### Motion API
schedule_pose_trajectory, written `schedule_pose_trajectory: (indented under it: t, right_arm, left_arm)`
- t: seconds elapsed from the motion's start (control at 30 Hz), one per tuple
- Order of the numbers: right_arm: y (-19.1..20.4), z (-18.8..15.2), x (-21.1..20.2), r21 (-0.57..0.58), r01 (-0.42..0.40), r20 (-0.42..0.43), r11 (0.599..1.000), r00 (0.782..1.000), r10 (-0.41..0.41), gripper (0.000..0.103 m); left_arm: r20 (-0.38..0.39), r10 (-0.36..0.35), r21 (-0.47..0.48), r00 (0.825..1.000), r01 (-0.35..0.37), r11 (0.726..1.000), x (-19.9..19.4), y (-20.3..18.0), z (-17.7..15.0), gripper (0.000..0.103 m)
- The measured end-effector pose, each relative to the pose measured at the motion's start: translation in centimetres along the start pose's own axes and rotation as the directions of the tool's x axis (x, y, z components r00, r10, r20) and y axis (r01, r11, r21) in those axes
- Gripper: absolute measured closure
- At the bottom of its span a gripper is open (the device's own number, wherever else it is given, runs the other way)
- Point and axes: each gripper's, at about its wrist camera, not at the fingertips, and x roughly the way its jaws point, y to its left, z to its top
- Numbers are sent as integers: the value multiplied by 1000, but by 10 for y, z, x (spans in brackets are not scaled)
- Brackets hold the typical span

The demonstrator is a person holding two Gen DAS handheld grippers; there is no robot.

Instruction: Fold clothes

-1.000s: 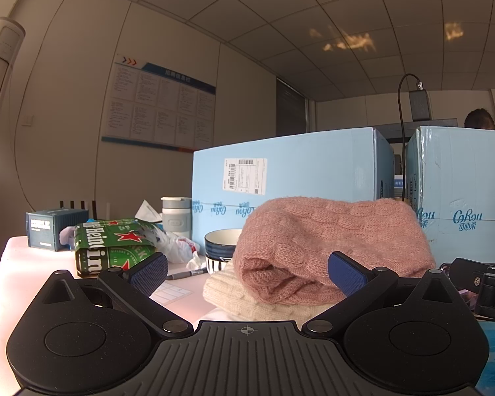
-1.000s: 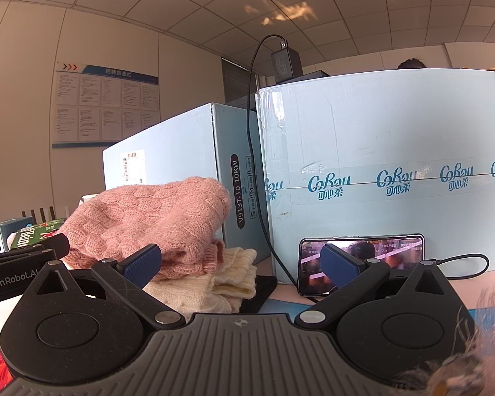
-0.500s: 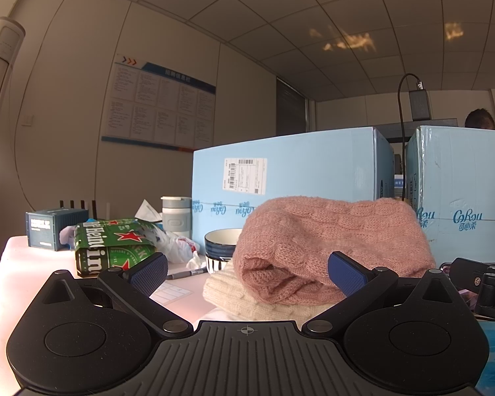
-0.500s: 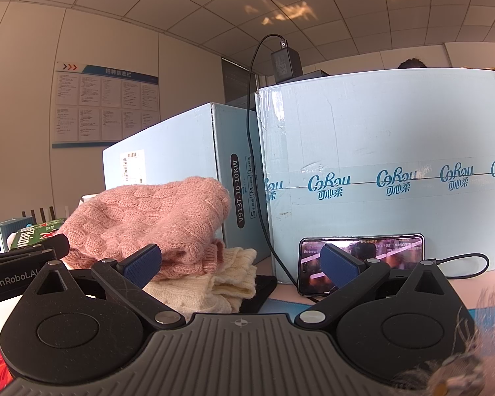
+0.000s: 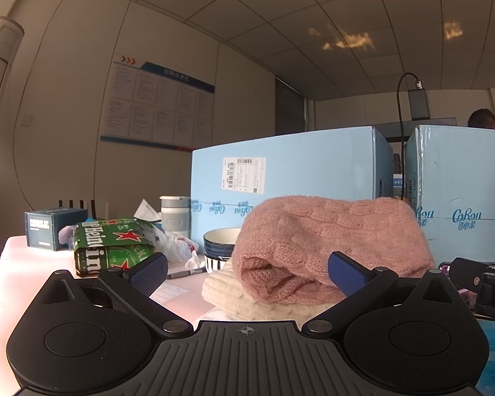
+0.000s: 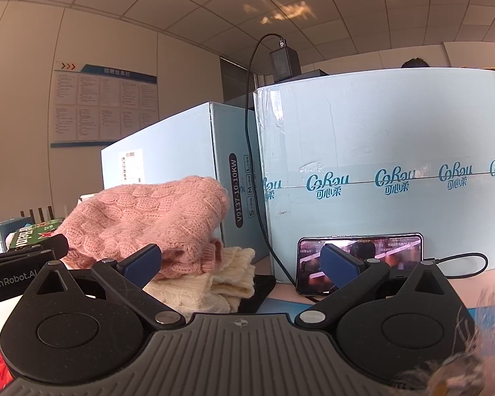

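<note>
Pink cable-knit sweater (image 5: 333,247), folded, atop a folded cream knit sweater (image 5: 264,303) on the white table (image 5: 19,264).

Left wrist view: left gripper (image 5: 247,272) with blue-padded fingers (image 5: 148,272) spread wide, holding nothing, low over the table just before the stack. Left of the stack, a blue-rimmed bowl (image 5: 219,247), a marker pen (image 5: 186,272), crumpled plastic wrap (image 5: 175,247), a green Heineken carton (image 5: 110,247), a grey lidded cup (image 5: 175,214) and a small dark-blue box (image 5: 51,227). Behind, two light-blue cartons (image 5: 290,171), side by side, a black cable (image 5: 402,138) in the gap between them. On the wall, a notice board (image 5: 158,112).

Right wrist view: right gripper (image 6: 241,265) likewise spread wide, nothing between its fingers (image 6: 142,264). Same stack ahead and left, pink sweater (image 6: 142,217) above cream sweater (image 6: 208,283), in front of the left carton (image 6: 168,151). A smartphone (image 6: 359,260), screen lit, propped on its long edge against the right carton (image 6: 396,138), charging cable attached. A black power adapter (image 6: 284,62) standing above the cartons. The other gripper's black body (image 6: 19,264) at the left edge, close beside the stack.
</note>
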Motion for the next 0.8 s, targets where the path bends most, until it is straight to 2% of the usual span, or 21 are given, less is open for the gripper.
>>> schedule_pose_trajectory:
  t: [0.3, 0.8]
  right_arm:
    - [0, 1, -1, -3, 23, 11, 1000, 1000, -23, 0]
    - [-8, 1, -5, 41, 109, 14, 993, 994, -109, 0]
  left_arm:
    - [12, -12, -6, 1000, 12, 1000, -3, 1, 1, 0]
    - [-28, -81, -15, 996, 81, 997, 3, 0, 0, 0]
